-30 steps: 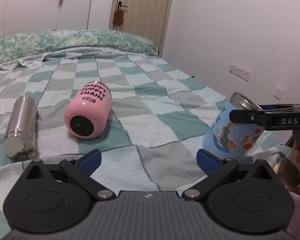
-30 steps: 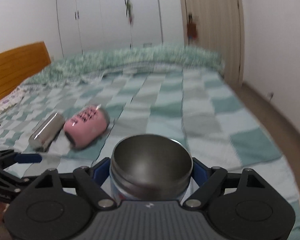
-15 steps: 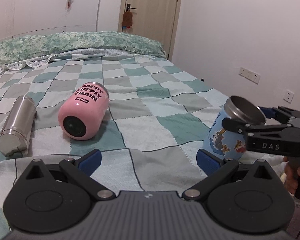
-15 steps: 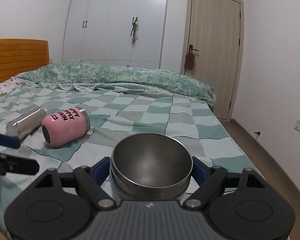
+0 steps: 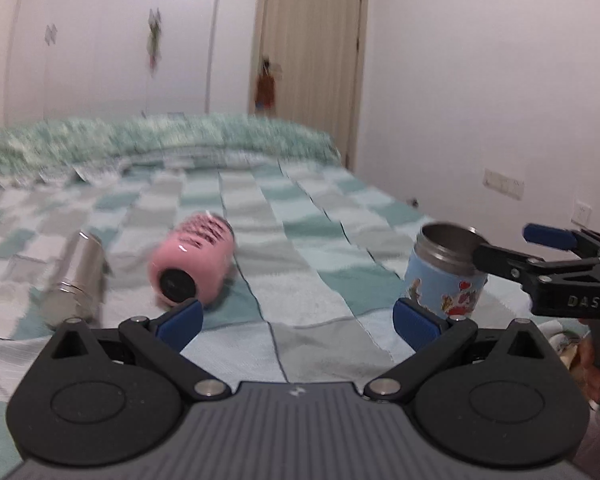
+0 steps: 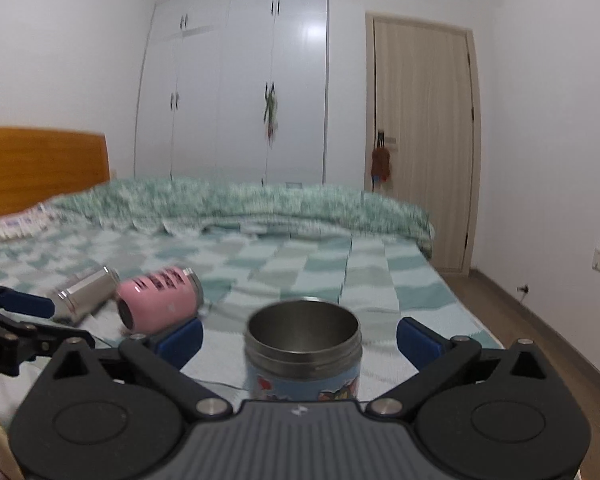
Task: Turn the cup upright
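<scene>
The blue cup [image 6: 303, 350] stands upright on the checked bed [image 6: 364, 280], mouth up, its long axis vertical and its steel rim level in the right wrist view. It sits near the bed's right edge, straight ahead at 12 o'clock of the right gripper [image 6: 300, 338], between that gripper's two blue fingertips [image 6: 419, 342] with a clear gap on each side. The jaws are spread wide and grip nothing. In the left wrist view the same cup [image 5: 446, 276] shows at about 2 o'clock, upright, with the right gripper [image 5: 512, 248] open about its rim from the right.

By the look of it this cup's flip is done and it has been let go; the right hand is by far the nearer to it.

The pink cup [image 5: 192, 266] lies on its side to the left, long axis roughly along the bed's length, its dark end turned toward the cameras. I cannot tell from the blurred frames whether that end is base or mouth. It lies at about 11 o'clock of the left gripper [image 5: 296, 320], just beyond the left fingertip [image 5: 180, 320], so the left hand is nearer. That gripper too is spread wide and empty.

A steel flask [image 5: 78, 280] lies on its side just left of the pink cup, roughly parallel to it.
</scene>
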Action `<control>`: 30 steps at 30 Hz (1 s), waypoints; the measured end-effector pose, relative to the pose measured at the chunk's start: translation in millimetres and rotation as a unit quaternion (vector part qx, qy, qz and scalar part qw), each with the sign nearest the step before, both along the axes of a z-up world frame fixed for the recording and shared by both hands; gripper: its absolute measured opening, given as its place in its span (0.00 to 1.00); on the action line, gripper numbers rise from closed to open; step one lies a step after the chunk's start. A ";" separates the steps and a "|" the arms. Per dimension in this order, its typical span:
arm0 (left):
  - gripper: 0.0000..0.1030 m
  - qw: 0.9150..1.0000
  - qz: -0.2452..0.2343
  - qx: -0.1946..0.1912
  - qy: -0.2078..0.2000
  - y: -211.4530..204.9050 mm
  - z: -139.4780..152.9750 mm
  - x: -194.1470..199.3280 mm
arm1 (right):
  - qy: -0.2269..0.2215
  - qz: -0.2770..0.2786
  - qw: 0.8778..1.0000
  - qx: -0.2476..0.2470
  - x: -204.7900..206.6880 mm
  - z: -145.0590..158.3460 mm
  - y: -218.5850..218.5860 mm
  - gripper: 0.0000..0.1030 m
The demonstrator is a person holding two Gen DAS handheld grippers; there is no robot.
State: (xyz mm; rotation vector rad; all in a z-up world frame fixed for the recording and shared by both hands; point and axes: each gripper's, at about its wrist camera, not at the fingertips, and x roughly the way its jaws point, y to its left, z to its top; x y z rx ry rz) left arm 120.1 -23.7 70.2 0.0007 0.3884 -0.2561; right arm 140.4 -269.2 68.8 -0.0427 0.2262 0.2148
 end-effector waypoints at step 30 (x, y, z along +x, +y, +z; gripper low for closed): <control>1.00 0.985 0.102 -0.011 -0.142 10.7 -63.8 -117.9 | -0.093 0.007 0.996 0.008 -110.4 -54.5 26.7 1.00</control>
